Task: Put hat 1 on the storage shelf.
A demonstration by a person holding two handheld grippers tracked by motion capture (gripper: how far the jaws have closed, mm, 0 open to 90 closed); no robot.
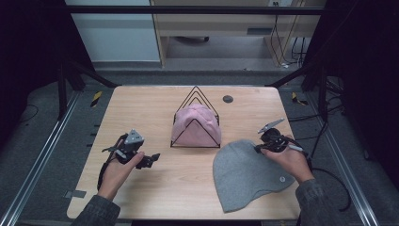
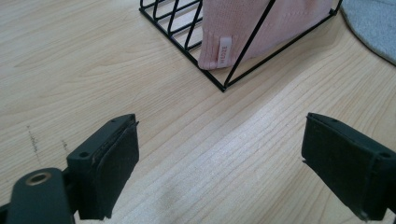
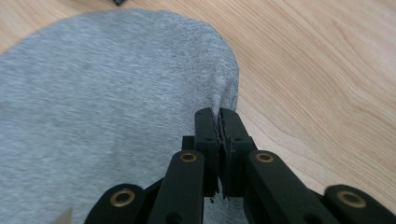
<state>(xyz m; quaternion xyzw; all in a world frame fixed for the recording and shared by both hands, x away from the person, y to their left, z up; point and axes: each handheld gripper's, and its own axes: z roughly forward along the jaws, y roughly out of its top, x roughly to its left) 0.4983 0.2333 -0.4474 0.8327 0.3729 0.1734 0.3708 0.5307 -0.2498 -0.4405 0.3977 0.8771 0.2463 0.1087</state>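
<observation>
A grey knit beanie lies flat at the front right of the wooden table. My right gripper is at its upper right edge, and in the right gripper view the jaws are shut on a pinch of the grey beanie's rim, right gripper. A pink beanie sits inside a black wire rack at the table's middle. My left gripper rests at the front left, open, nothing between its pads; the pink beanie and the rack's corner lie ahead of it.
A small dark round disc lies on the table behind the rack. Black frame posts and cables stand around the table's sides. A cable trails from the right gripper off the table's right edge.
</observation>
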